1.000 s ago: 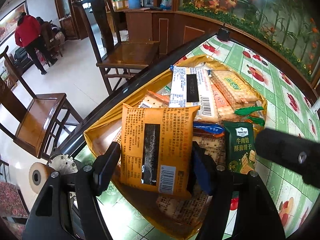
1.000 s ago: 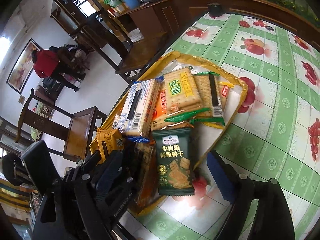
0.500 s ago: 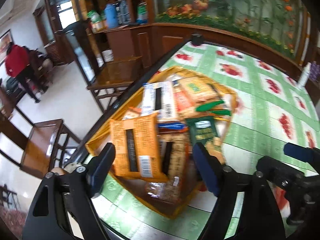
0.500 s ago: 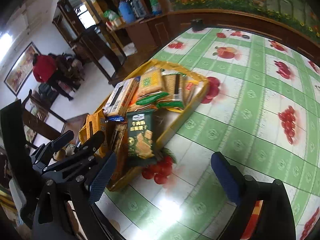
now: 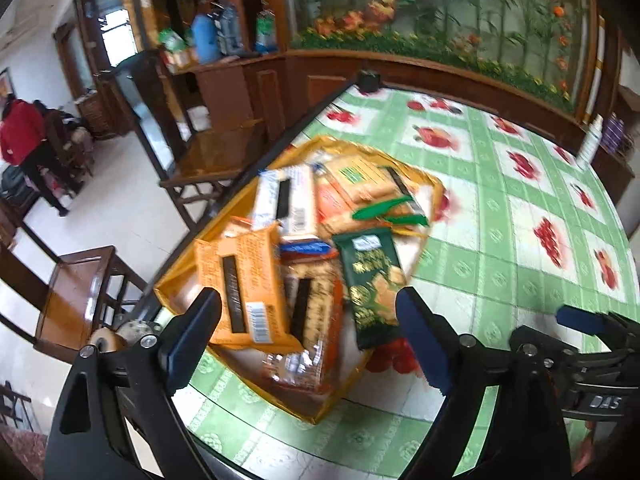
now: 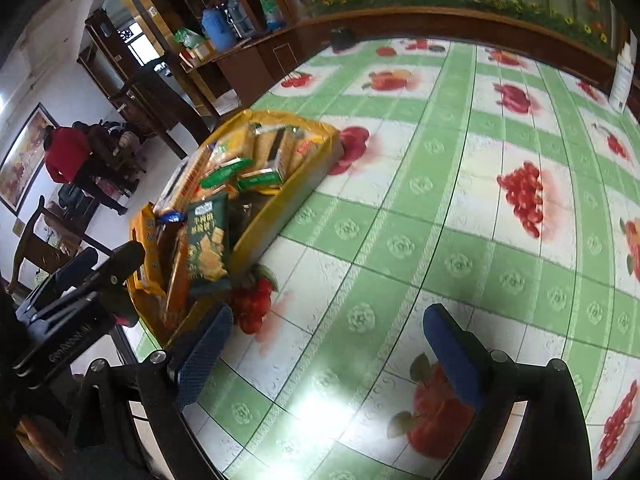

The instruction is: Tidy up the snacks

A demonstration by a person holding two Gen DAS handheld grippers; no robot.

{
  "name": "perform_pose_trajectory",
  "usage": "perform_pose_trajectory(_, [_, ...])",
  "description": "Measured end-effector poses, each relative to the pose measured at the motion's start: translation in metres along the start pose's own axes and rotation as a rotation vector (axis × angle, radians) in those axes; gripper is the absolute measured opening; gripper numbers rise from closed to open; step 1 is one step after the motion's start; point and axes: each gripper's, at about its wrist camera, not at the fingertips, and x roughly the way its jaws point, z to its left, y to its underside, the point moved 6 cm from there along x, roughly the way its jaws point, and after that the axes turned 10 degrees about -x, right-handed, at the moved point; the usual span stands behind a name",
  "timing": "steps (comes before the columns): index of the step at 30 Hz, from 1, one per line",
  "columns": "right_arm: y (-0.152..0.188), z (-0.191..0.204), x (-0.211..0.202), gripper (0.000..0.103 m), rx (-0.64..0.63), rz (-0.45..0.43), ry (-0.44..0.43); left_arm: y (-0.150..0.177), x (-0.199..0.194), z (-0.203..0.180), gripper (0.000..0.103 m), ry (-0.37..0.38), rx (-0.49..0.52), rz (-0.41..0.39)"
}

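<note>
floor (image 5: 100, 204): pale tile | chairs (image 5: 76, 296): dark wood | mural (image 5: 440, 12): seemingly floral

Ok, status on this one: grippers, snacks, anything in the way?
Left gripper opening, nothing between its fingers. Right gripper open, empty, over bare tablecloth. Snacks piled in yellow tray, orange pack on top. Nothing in the way.

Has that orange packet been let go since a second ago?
Yes. The orange packet now lies in the yellow tray; the left gripper is opening, nothing between its jaws.
</note>
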Motion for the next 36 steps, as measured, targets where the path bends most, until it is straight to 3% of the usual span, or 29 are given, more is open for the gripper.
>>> perform_pose_trajectory(3, [0.005,0.001,0.004,0.097,-0.006,0.018,0.001,0.002,0.003,0.002,0.09,0.045,-0.045,0.03])
perform_pose_trajectory(7, [0.002,0.011,0.01,0.097,-0.045,0.036,0.0,0.005,0.006,0.007,0.09,0.036,-0.067,0.042])
perform_pose_trajectory(12, [-0.011,0.048,0.012,0.097,-0.237,0.004,0.079,0.007,0.007,0.02,0.09,0.007,-0.101,0.05])
perform_pose_trajectory(17, [-0.025,0.074,0.015,0.098,-0.336,-0.032,0.118,0.006,0.004,0.033,0.09,-0.002,-0.121,0.039])
perform_pose_trajectory(22, [-0.031,0.08,0.023,0.098,-0.345,-0.026,0.12,0.003,-0.001,0.047,0.09,-0.042,-0.132,0.008])
perform_pose_trajectory(36, [-0.032,0.092,0.031,0.098,-0.357,-0.016,0.114,0.002,0.0,0.06,0.09,-0.055,-0.138,0.009])
